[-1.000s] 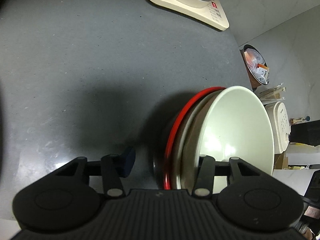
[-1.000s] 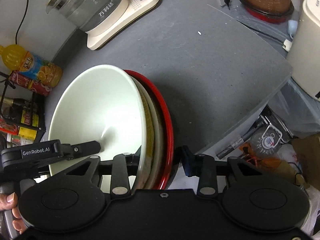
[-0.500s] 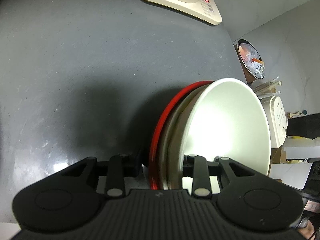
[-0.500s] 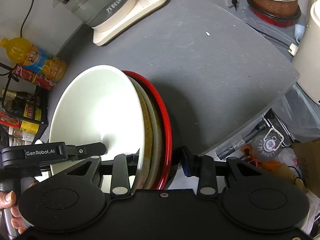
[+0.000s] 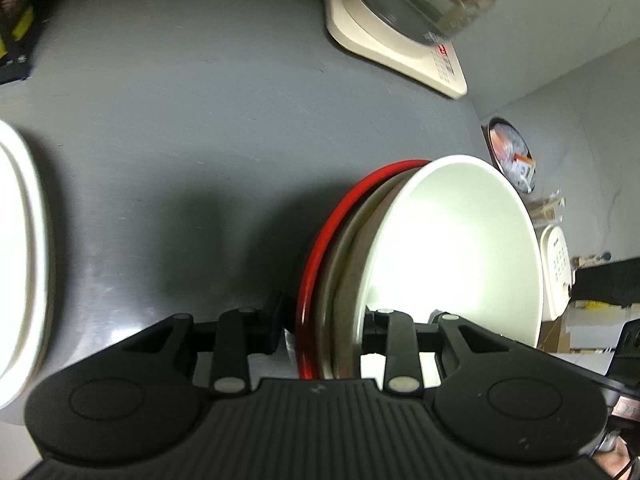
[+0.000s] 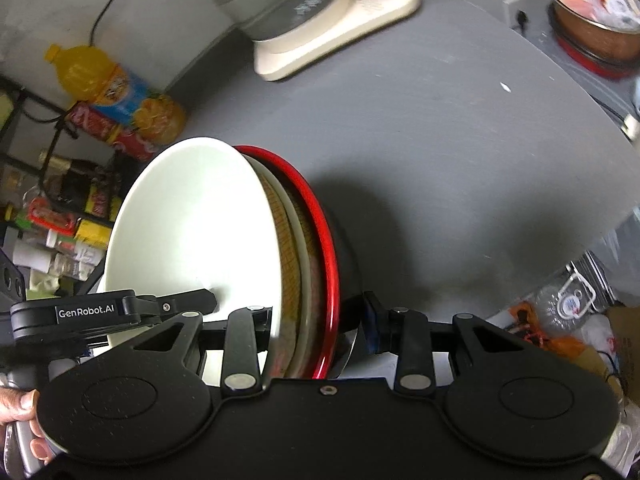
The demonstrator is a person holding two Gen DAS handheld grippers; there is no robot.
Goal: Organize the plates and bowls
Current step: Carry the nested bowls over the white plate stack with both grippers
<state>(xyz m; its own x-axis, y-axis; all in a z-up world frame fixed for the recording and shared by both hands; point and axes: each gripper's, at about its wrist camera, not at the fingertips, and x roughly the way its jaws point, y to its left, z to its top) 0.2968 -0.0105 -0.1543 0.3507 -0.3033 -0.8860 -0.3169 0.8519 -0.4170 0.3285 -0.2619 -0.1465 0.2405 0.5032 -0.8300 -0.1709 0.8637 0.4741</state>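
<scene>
A stack of dishes is held between both grippers above the grey table: a white bowl on top, beige plates and a red-rimmed plate below. It also shows in the right wrist view, white bowl and red-rimmed plate. My left gripper is shut on the stack's edge. My right gripper is shut on the opposite edge. The left gripper's finger rests inside the bowl. White plates sit at the far left.
A glass kettle on a cream base stands at the back of the table. An orange juice bottle and a red can lie at the table's left. A bowl of packets sits at the right. Clutter lies beyond the table edge.
Both grippers have carried the stack leftward across the table. The left gripper's jaws have closed tighter on the stack since a second ago. White plates have come into view at the left.
</scene>
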